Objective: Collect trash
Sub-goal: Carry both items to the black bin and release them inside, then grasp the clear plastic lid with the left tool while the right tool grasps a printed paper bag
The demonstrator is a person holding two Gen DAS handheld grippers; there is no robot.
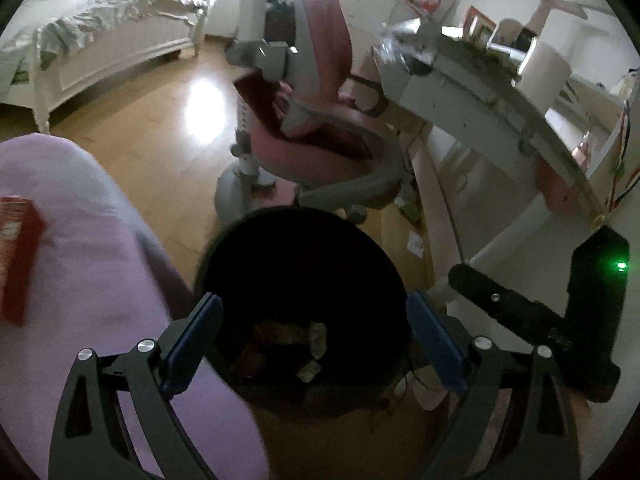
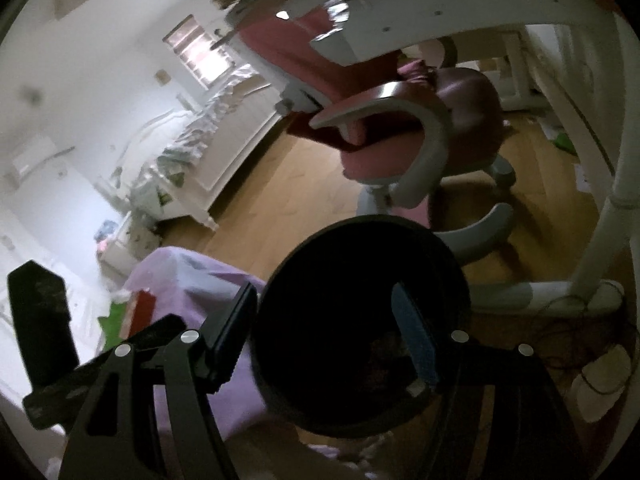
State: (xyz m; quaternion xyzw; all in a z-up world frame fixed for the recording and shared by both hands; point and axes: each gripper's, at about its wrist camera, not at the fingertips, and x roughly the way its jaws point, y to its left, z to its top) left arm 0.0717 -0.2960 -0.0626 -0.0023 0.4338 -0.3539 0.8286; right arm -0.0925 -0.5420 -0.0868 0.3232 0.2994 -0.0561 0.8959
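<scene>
Black bin (image 1: 304, 312) sits at 6 o'clock under your left gripper (image 1: 316, 344) and right gripper (image 2: 324, 336), both spread, empty; scraps (image 1: 304, 348) inside. Red box (image 1: 16, 256) at 9 o'clock: you could clip the rim reaching.

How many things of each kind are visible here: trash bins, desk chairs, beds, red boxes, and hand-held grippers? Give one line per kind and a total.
Trash bin: 1
Desk chair: 1
Bed: 1
Red box: 1
Hand-held gripper: 2, the left hand-held gripper and the right hand-held gripper
Total: 6
</scene>
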